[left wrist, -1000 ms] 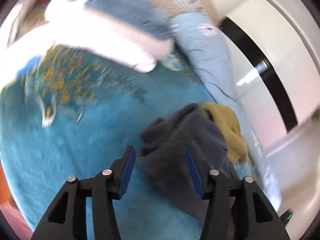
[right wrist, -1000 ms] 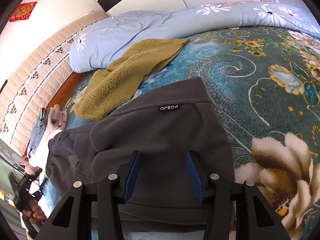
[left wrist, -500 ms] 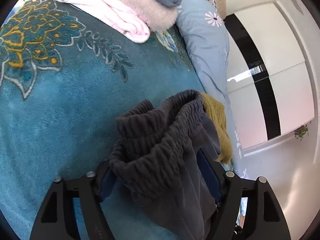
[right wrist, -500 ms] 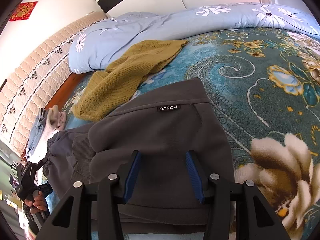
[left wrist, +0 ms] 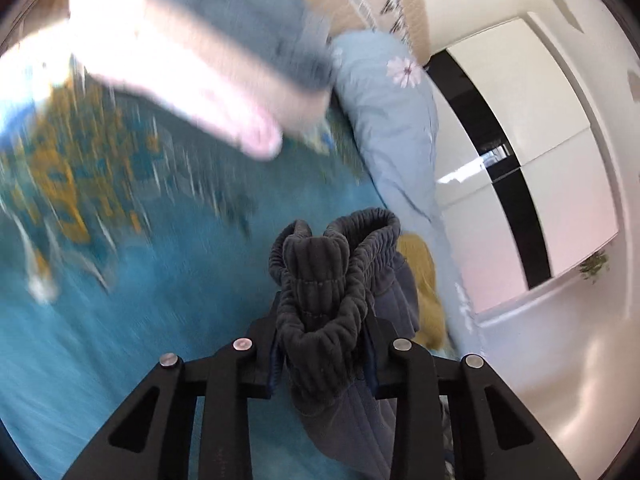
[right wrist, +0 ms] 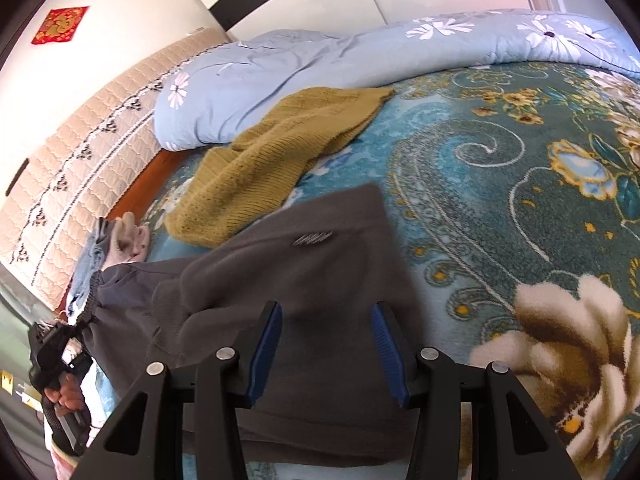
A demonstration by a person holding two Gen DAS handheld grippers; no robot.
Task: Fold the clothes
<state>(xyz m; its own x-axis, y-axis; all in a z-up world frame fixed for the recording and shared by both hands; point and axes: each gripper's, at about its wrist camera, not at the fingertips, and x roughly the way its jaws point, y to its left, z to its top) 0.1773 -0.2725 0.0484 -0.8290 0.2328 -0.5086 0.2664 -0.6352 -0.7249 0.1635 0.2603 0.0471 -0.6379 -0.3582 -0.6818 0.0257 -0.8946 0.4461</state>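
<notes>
One grey garment (left wrist: 320, 320) pinched in left gripper (left wrist: 322, 354); right gripper (right wrist: 326, 350) wide above it.

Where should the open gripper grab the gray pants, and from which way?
I'd take the near edge of the gray pants, just below the right gripper, coming in low along the bed. The cloth lies flat there, so its open jaws could slide around that edge. The left gripper already clamps the bunched elastic waistband end.
</notes>
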